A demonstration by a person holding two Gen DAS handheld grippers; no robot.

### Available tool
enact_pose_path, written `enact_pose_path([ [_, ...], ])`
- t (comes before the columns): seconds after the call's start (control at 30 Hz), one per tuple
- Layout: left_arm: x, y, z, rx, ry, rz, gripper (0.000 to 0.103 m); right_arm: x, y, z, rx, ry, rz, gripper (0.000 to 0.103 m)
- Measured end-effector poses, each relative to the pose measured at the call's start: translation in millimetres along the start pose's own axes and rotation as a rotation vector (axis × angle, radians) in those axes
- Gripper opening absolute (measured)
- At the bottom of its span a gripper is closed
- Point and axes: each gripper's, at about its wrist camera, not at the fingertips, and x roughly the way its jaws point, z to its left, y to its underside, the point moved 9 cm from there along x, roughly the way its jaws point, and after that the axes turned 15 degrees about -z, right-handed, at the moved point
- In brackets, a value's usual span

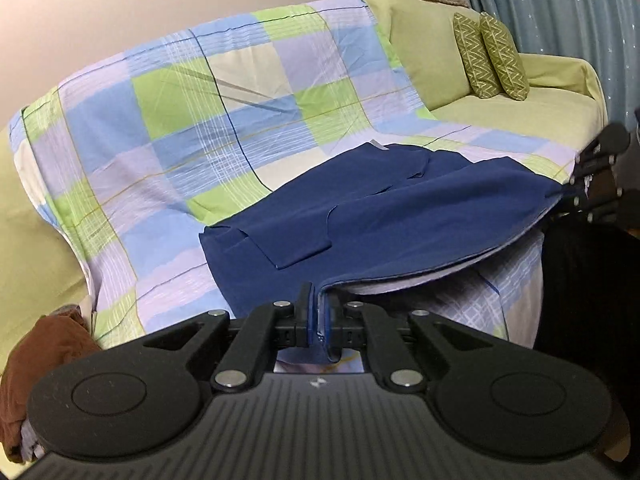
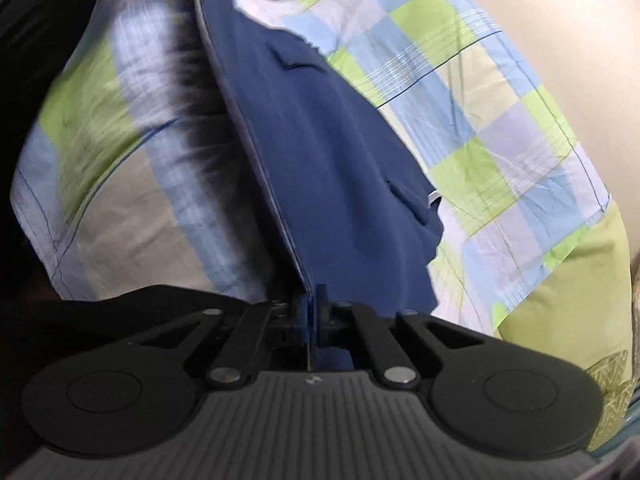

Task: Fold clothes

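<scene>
The left gripper [image 1: 318,316] has its jaws closed on the near hem of the navy garment [image 1: 360,216], at six o'clock in its view. The right gripper [image 2: 312,312] pinches another hem corner (seen at three o'clock from the left wrist). The garment lies on the checked sheet [image 1: 160,120] covering the sofa [image 1: 520,112].

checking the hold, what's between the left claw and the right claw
Only the blue shirt: its lifted hem runs from the left claw to the right claw, with nothing else between, in the left wrist view.
</scene>
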Motion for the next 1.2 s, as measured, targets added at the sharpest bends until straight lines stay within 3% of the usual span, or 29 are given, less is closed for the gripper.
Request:
enact_pose_path([
  [0.13, -34, -3, -7, 0.051, 0.028, -0.006, 0.002, -39, -35, -9, -0.01, -0.049, -0.057, 0.0],
  [0.23, -53, 14, -12, 0.053, 0.026, 0.036, 0.002, -63, -54, 1, -0.012, -0.091, -0.076, 0.0],
  [0.33, -60, 46, -21, 0.056, 0.016, 0.106, 0.0, -70, -52, 19, 0.007, -0.12, -0.057, 0.0],
  [0.53, -54, 75, -32, 0.111, 0.028, 0.16, 0.0, -51, -32, 52, -0.007, -0.17, -0.001, 0.0],
  [0.7, -64, 95, -36, 0.099, 0.058, 0.202, 0.0, -61, -22, 62, -0.029, -0.236, 0.046, 0.0],
  [0.83, -76, 94, -23, 0.049, 0.058, 0.191, 0.005, -76, -24, 49, 0.055, -0.21, 0.028, 0.001],
  [1.0, -65, 71, 18, 0.051, -0.025, 0.135, 0.008, -77, -36, 2, 0.193, -0.087, -0.045, 0.003],
  [1.07, -44, 62, 24, 0.094, -0.034, 0.12, 0.008, -64, -36, -9, 0.147, -0.051, -0.039, 0.019],
  [1.2, 26, 53, 21, 0.247, 0.0, 0.126, 0.012, -16, -33, -39, 0.027, -0.026, -0.031, 0.02],
])
